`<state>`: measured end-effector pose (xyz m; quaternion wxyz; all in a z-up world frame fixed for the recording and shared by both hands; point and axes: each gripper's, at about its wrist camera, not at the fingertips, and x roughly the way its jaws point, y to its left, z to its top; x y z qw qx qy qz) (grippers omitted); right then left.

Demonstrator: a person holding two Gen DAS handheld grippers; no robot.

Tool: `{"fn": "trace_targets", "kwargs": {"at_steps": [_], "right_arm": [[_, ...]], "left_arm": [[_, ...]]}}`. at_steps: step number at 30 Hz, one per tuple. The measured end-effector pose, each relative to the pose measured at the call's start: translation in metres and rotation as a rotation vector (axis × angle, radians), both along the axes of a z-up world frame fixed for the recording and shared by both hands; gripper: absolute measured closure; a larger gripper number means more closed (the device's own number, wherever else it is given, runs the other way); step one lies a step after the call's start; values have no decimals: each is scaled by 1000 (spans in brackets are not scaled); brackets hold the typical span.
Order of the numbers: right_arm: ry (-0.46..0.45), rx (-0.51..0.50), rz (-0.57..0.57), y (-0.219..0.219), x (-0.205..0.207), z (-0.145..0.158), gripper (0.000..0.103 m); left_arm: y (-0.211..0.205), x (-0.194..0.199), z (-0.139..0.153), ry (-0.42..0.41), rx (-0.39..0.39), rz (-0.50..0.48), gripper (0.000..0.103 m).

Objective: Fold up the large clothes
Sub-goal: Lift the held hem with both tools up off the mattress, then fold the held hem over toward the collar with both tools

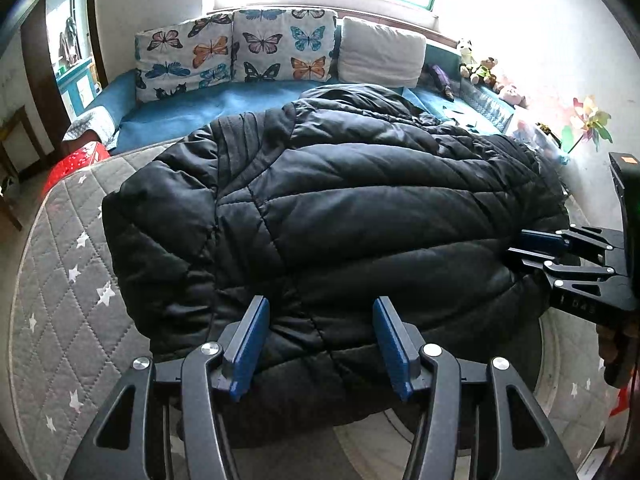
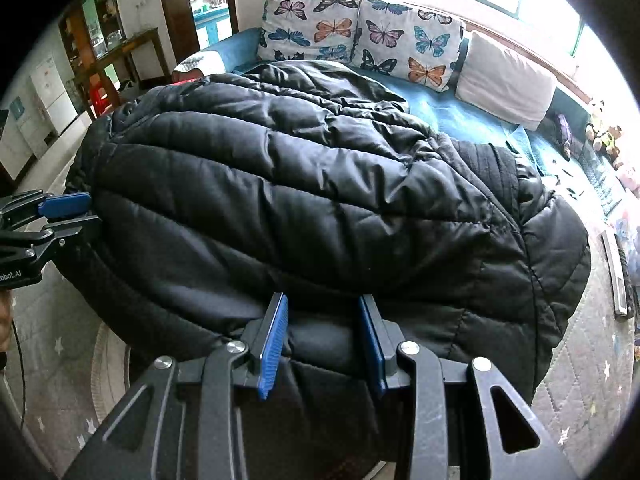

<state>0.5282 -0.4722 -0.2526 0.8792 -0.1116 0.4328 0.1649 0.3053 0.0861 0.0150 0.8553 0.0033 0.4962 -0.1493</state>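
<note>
Black puffer jacket (image 1: 328, 208) lies on the grey star-quilted mattress (image 1: 64, 280), near hem overhanging its edge. Left tongs (image 1: 320, 344) and right tongs (image 2: 323, 340) each pinch a thick wad of that hem, jaws part-open around it. Risk: slick padded fabric squeezes out mid-lift, or uneven lift skews the fold.

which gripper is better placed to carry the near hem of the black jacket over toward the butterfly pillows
Neither clearly: left gripper and right gripper each have the black puffer jacket hem bunched between their blue pads, on opposite halves. Probably both should move together.
</note>
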Motion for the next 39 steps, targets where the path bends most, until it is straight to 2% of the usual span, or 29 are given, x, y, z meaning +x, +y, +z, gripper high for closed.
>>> {"fn": "trace_targets", "kwargs": {"at_steps": [5, 9, 12, 16, 17, 19, 21, 23, 24, 27, 33, 37, 39], "right_arm": [[-7, 10, -3, -3, -5, 1, 62], [-13, 6, -7, -4, -6, 1, 61], [-27, 33, -2, -7, -10, 7, 58], [-31, 135, -3, -32, -20, 23, 45], [-35, 137, -16, -39, -21, 28, 39], [-62, 137, -46, -57, -25, 37, 35], [-69, 156, -68, -75, -28, 42, 30], [-61, 202, -107, -101, -28, 43, 24], [-57, 216, -127, -110, -27, 42, 23], [-25, 275, -191, -139, -16, 30, 22], [134, 540, -226, -175, 24, -11, 22], [196, 703, -209, -183, 48, -33, 12], [203, 747, -201, -185, 57, -39, 8]], "left_arm": [[-10, -4, -1, -8, 14, -26, 26], [-19, -6, -4, -19, 46, -28, 22], [-16, -8, 0, -9, 27, -26, 22], [6, -16, 23, -28, -50, 11, 22], [13, -17, 27, -33, -62, 28, 21], [36, -16, 34, -39, -98, 87, 21], [59, -12, 35, -33, -142, 140, 21], [83, -10, 33, -18, -181, 184, 14], [95, -7, 29, -3, -213, 214, 14], [129, 4, 9, 56, -331, 284, 14], [166, 17, -24, 117, -510, 344, 14], [174, 28, -39, 145, -568, 335, 14], [179, 32, -44, 145, -592, 333, 11]]}}
